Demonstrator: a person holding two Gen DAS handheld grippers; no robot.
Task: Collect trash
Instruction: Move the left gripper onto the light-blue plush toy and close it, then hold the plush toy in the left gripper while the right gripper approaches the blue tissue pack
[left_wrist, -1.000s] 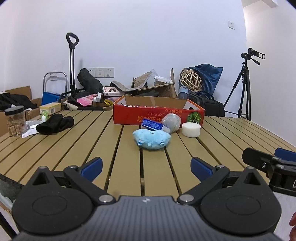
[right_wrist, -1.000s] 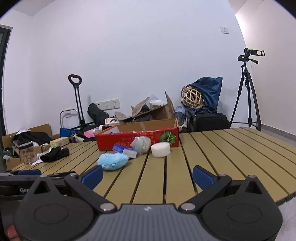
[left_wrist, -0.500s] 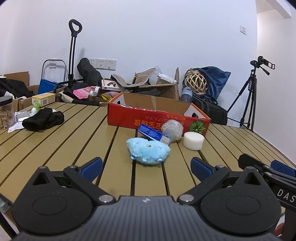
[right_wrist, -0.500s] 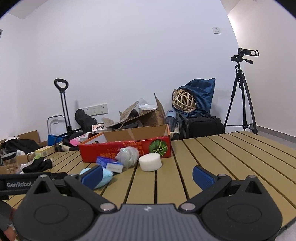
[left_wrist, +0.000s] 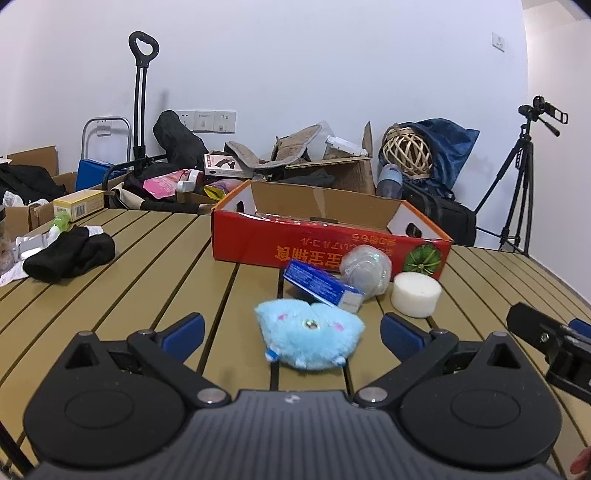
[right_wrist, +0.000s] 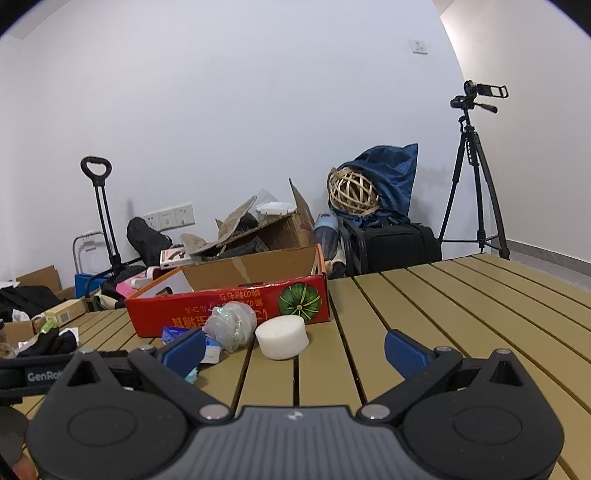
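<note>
Both grippers spread wide and empty, left gripper (left_wrist: 291, 334) around blue plush toy (left_wrist: 309, 341), right gripper (right_wrist: 293, 350) touching nothing

Both tools are held low and level, pointing forward side by side. The left tool (left_wrist: 291, 328) has its two blue-padded fingers (left_wrist: 183, 331) spread wide apart with nothing gripped between them. The right tool (right_wrist: 293, 350) is likewise spread wide and grips nothing. Its black body shows at the right edge of the left wrist view, just beside the left tool, slightly ahead of it.
</note>
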